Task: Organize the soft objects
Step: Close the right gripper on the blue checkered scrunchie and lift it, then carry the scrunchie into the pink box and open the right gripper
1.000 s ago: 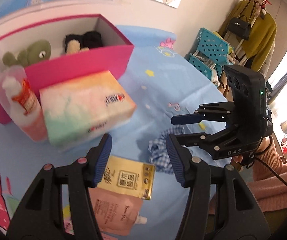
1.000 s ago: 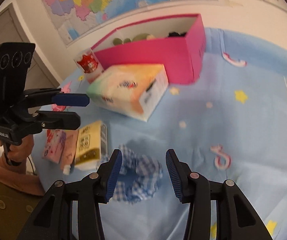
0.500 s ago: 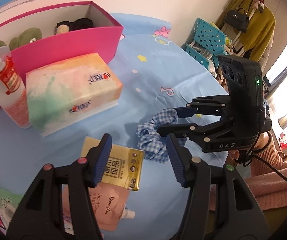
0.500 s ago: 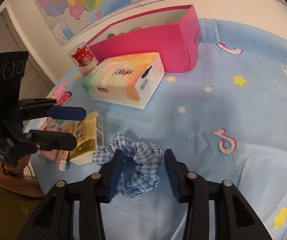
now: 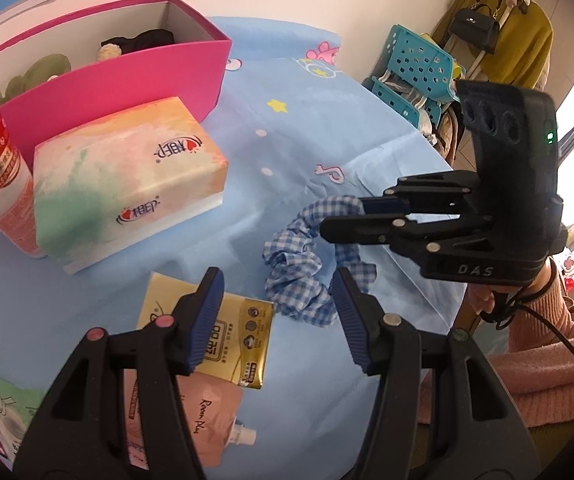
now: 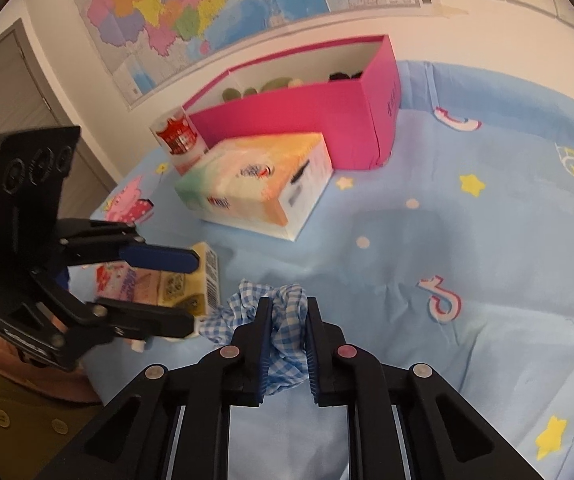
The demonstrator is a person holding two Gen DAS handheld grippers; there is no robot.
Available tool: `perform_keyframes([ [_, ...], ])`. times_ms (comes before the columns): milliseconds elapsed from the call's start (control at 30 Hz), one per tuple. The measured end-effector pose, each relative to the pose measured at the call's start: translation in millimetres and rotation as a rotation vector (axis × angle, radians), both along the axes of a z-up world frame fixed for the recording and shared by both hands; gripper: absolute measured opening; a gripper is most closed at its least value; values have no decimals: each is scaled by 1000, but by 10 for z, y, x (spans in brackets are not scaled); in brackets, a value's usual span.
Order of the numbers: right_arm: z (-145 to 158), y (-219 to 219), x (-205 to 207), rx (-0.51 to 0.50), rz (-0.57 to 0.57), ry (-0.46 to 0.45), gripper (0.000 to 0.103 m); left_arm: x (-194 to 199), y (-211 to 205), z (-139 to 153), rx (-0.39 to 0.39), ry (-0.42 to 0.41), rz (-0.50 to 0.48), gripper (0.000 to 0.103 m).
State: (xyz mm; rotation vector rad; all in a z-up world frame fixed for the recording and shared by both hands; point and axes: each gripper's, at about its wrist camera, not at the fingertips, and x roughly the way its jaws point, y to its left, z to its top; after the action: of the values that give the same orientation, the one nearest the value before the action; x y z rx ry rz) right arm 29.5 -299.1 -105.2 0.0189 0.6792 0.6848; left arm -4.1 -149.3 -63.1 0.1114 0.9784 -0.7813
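A blue checked scrunchie [image 6: 283, 320] lies on the blue-sheeted counter [image 6: 467, 240], pinched between the closed jaws of the right tool [image 6: 285, 336]. The left tool [image 5: 275, 312] hovers just beside it, half open and empty, above a yellow packet [image 5: 231, 344].

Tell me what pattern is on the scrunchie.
Blue and white gingham check; the scrunchie shows best in the left wrist view.
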Motion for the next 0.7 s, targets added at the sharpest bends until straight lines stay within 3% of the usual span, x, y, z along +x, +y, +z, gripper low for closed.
perform_keyframes([
  [400, 332, -7, -107, 44, 16, -78, 13, 43, -52, 40, -3, -2, -5, 58],
  [700, 666, 95, -92, 67, 64, -167, 13, 155, -4, 251, -30, -54, 24, 58],
])
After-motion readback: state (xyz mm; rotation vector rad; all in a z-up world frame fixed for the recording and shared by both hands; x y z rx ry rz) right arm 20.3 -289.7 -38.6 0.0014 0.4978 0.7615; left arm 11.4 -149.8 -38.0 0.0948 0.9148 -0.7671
